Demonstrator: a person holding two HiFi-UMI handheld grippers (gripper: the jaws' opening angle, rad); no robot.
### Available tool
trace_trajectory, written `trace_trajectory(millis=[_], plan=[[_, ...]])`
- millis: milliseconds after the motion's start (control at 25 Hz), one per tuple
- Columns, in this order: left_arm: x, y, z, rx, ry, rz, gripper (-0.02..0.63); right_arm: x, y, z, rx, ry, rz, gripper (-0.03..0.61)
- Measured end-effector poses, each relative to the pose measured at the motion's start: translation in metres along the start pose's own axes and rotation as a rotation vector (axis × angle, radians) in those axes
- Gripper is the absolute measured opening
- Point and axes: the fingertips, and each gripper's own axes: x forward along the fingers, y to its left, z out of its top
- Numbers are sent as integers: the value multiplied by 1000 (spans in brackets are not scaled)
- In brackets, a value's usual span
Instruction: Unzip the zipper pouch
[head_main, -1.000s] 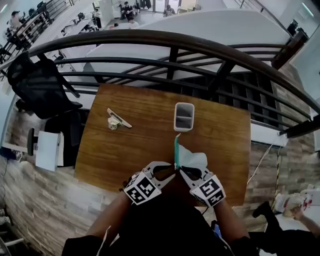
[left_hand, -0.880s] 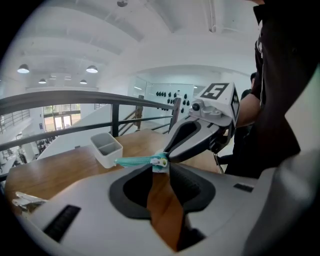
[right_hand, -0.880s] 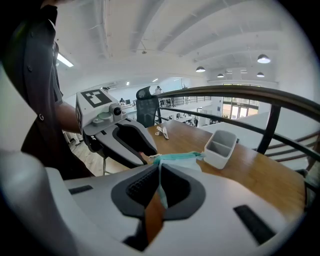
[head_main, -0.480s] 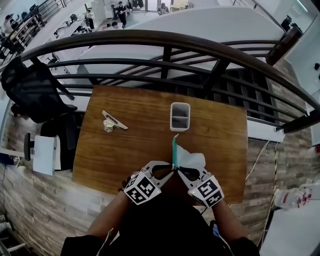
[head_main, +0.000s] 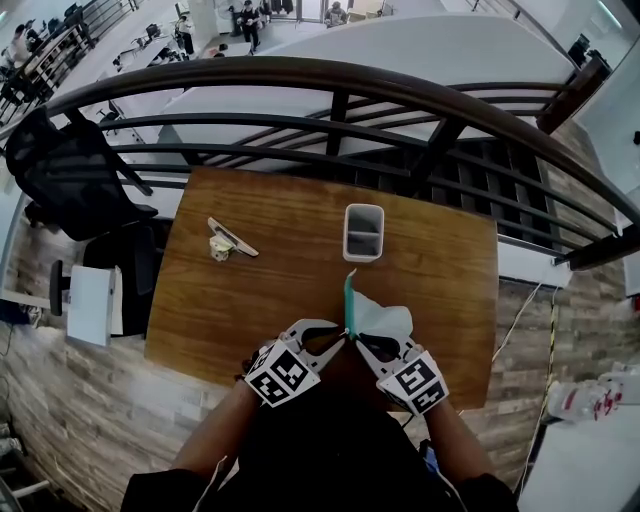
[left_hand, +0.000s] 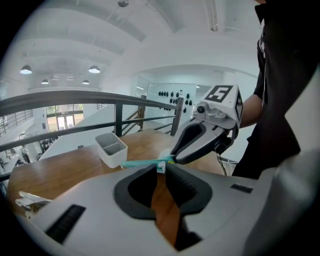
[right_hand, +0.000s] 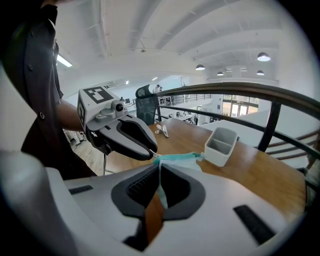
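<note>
Left gripper (head_main: 342, 342) jaws are closing round the stiff little pull (left_hand: 160, 168), right gripper (right_hand: 159, 163) clamped on the pouch (head_main: 386, 320) end above the table (head_main: 240, 300) (light, limp; judged to need tension).

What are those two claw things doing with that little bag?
A person holds a zipper pouch upright over the wooden table. The right hand-held gripper is shut on the pouch's near end. The left hand-held gripper is closing its jaws around the small white zipper pull, so the unzipping looks about to start.
</note>
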Motion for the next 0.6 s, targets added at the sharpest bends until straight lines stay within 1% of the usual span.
trace_trajectory(millis=[160, 240, 360, 480, 600], plan=[[1, -6, -1, 6, 6, -18, 20, 0, 2, -1, -3, -2, 4, 9], [2, -7, 0, 1, 8, -25, 17, -1, 1, -2, -4, -4, 6, 11], [1, -9, 2, -29, 13, -45, 14, -4, 2, -2, -11, -12, 11, 11], [-1, -8, 10, -60, -3, -54, 14, -7, 2, 2, -29, -34, 6, 18], [0, -5, 17, -85, -11, -52, 14, -12, -1, 6, -61, -59, -14, 48]])
